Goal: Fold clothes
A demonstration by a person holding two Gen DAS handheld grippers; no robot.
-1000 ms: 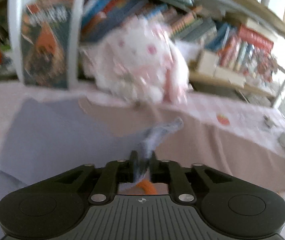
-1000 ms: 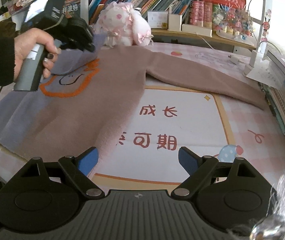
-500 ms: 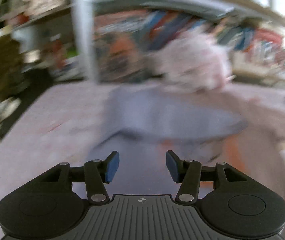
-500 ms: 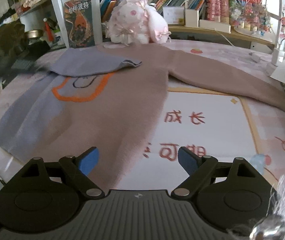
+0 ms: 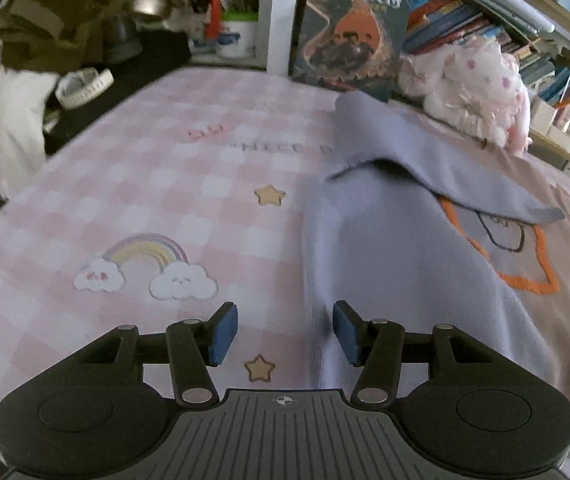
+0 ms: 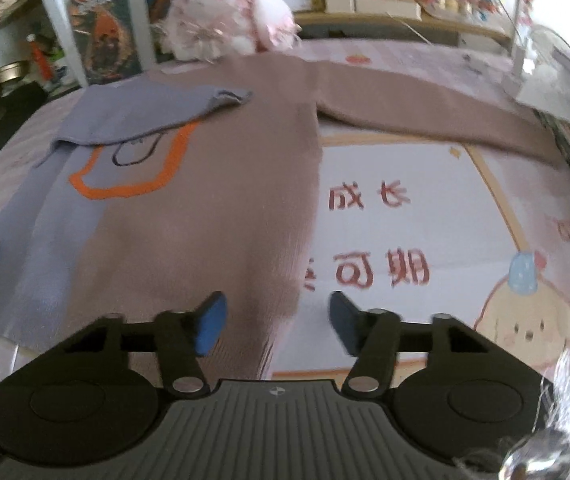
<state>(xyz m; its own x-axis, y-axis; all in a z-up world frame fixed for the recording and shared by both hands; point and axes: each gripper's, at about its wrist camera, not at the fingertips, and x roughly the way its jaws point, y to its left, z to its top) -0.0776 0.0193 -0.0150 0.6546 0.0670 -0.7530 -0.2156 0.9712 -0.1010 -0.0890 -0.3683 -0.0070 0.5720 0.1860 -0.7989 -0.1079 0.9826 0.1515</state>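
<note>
A two-tone sweater, lilac on its left and brown on its right, lies flat on the table with an orange outline on its chest. Its lilac sleeve is folded across the chest. The brown sleeve stretches out to the right. My left gripper is open just above the sweater's lilac left edge, near the hem. My right gripper is open over the sweater's brown right edge near the hem. Neither holds anything.
A pink checked cloth and a printed mat cover the table. A pink plush toy and a large book stand at the back below bookshelves. Clutter sits at the far left.
My left gripper let go of the lilac sleeve cuff, which now lies across the chest, and swung back to the sweater's left edge. My right gripper moved closer to the sweater's lower right edge.
</note>
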